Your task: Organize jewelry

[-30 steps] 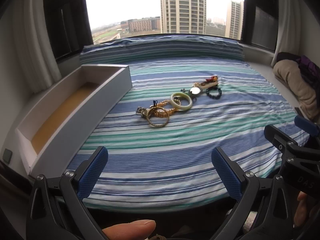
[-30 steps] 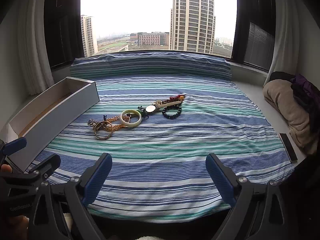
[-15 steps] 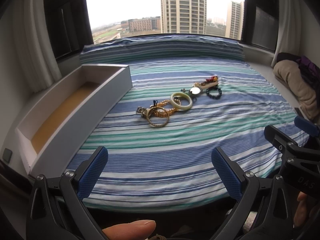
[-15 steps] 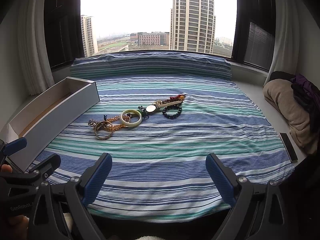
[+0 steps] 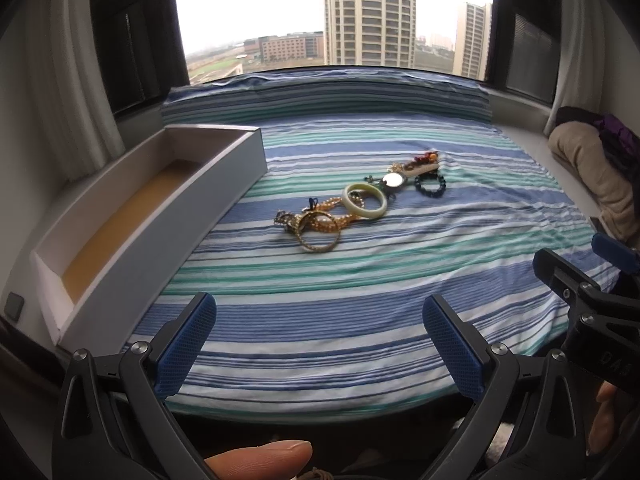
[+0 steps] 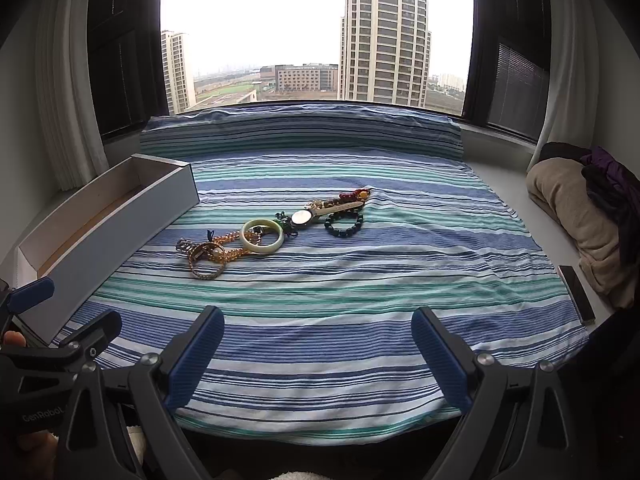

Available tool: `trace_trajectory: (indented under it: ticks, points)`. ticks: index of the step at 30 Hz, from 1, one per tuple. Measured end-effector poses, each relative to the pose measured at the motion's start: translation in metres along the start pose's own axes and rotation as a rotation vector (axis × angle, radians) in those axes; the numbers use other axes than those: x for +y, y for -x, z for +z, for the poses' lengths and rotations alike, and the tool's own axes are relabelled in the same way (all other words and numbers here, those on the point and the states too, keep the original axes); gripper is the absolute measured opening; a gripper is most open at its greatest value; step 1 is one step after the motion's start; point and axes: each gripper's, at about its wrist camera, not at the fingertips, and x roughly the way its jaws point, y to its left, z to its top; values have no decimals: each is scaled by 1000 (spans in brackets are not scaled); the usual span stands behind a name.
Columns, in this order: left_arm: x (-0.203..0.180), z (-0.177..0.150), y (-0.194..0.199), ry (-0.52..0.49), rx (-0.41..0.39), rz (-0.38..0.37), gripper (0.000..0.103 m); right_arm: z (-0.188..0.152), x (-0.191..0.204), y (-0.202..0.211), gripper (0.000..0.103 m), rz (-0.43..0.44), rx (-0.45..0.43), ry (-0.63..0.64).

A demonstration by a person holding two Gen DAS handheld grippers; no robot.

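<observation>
1. A long white box (image 5: 132, 216) with a tan lining lies open at the left edge of the bed (image 5: 360, 320). It looks empty and is likely where the pieces go.
2. The left hand-held gripper (image 5: 320, 344) hovers at the near edge of the bed with its blue pads spread wide and nothing between them, well apart from the jewelry.
3. The jewelry lies in a loose diagonal row mid-bed. At its left end a gold bangle (image 5: 319, 236) sits tangled with amber beaded chains (image 5: 340, 216). These are probably light and limp and likely to drag neighbours along, so pinching the bangle's free near rim seems safest.
4. Next is a pale jade-like bangle (image 5: 365, 203). It looks rigid, smooth and breakable, so I would grip across the band rather than the slippery outer curve.
5. Then comes a round-faced watch (image 5: 393, 179) on a pale strap. The strap looks a better hold than the glass.
6. A dark bead bracelet (image 6: 344, 224) lies just beside the watch. It is probably stretchy and easily pinched anywhere.
7. The right hand-held gripper (image 6: 318, 350) also hangs at the near edge, spread and empty.
</observation>
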Motion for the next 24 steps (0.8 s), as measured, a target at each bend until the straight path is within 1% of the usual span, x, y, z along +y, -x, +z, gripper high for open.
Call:
trace_trajectory:
  ticks: [24]
  points:
    - [1,0,-1,1,-1,16,103,1,-4,-2,97,7,5,-2]
